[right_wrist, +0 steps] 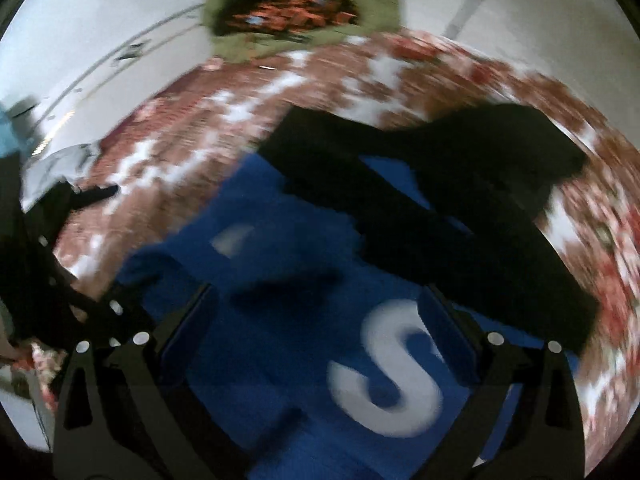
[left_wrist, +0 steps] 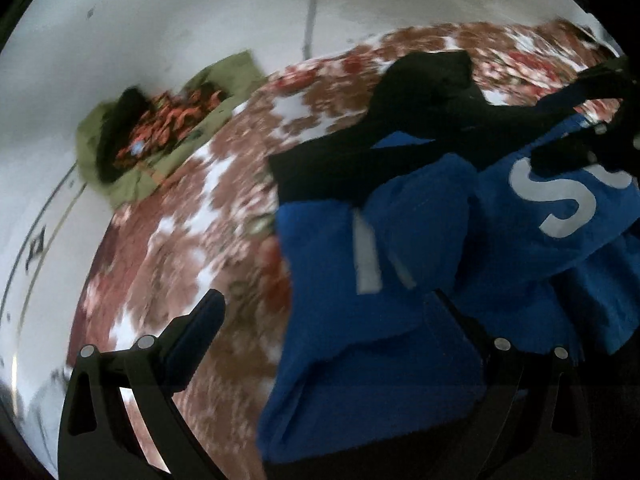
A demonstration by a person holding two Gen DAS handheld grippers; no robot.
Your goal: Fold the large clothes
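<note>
Garment: blue top (left_wrist: 384, 320) with black sleeves, white letters, bunched on floral bedcover (left_wrist: 180, 220).
Left gripper (left_wrist: 332, 332): jaws spread, over garment's edge.
Right gripper (right_wrist: 316, 332): jaws spread above letter S.

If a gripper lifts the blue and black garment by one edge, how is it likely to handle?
Probably floppy: the blue and black garment already lies in soft bunched folds, so a lifted edge would likely drape and drag the rest. It seems fairly bulky, so one gripper may not control it. It may also catch rather than slide on the floral cloth beneath.
</note>
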